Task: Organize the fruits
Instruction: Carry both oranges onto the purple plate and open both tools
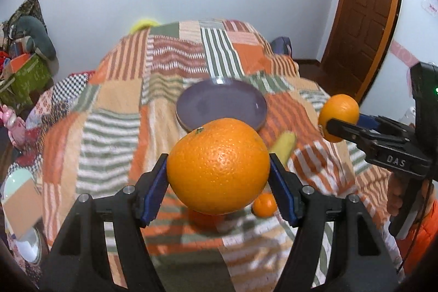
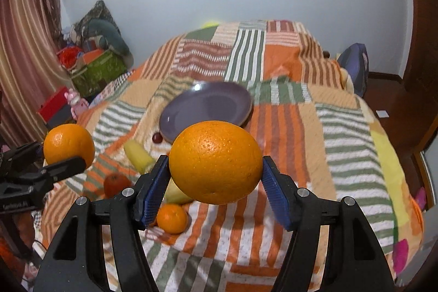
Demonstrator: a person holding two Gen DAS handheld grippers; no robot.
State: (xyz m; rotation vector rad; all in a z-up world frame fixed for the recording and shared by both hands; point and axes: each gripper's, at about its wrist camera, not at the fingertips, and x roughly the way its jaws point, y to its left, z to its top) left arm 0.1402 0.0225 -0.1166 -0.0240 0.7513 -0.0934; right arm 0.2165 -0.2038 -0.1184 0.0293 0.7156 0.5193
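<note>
- Two grippers we hold above the quilt: left gripper clamps one orange.
- Right gripper clamps another orange, near the purple plate.

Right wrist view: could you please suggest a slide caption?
Right gripper holds an orange above the striped bedspread, purple plate beyond.
</note>
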